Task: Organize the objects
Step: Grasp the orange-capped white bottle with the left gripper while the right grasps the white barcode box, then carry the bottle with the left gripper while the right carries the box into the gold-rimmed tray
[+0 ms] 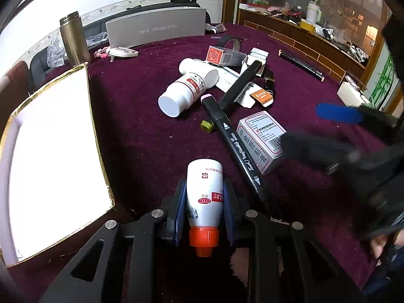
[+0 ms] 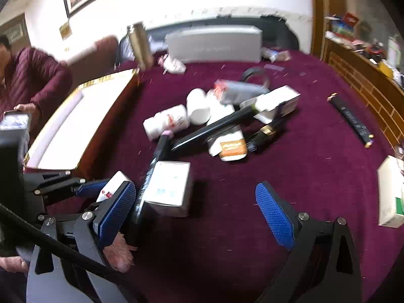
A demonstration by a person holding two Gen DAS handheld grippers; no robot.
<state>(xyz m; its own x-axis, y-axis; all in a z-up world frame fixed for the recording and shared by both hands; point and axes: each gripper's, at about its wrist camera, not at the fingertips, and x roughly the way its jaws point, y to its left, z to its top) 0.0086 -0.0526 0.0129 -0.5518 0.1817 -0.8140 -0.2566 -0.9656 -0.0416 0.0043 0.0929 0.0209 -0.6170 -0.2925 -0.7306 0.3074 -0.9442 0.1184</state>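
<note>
1. As the left gripper [image 1: 204, 202] pointed steeply down at the table, its blue pads were clamped narrowly on a small white plastic bottle [image 1: 205, 192] with a ribbed orange cap [image 1: 203, 238]; the cap faced the camera and the rounded base pointed away.
2. The bottle was smooth, with red print, and hung just above the deep purple, napped tablecloth [image 1: 141, 136].
3. Left of it lay a white tray [image 1: 53, 161], flat and edged in gold foil.
4. Just right of the bottle, a long black marker [image 1: 234, 141] with white lettering lay diagonally, touching a white cardboard box [image 2: 168, 185] bearing a barcode.
5. Farther back sat a jumble: two white cylindrical bottles [image 1: 185, 92], another black pen, small cartons and an orange-labelled packet [image 2: 232, 147].
6. A brass-coloured metal flask [image 1: 74, 40] and a long grey box [image 1: 156, 26] stood near the far edge.
7. The right gripper [image 2: 199, 214] was tilted down over bare cloth, its textured blue pads [image 2: 275, 214] spread wide with nothing between them; its view was blurred.
8. At the left edge of the right wrist view, a person in a maroon quilted sleeve [image 2: 32, 80] held a phone-like thing.
</note>
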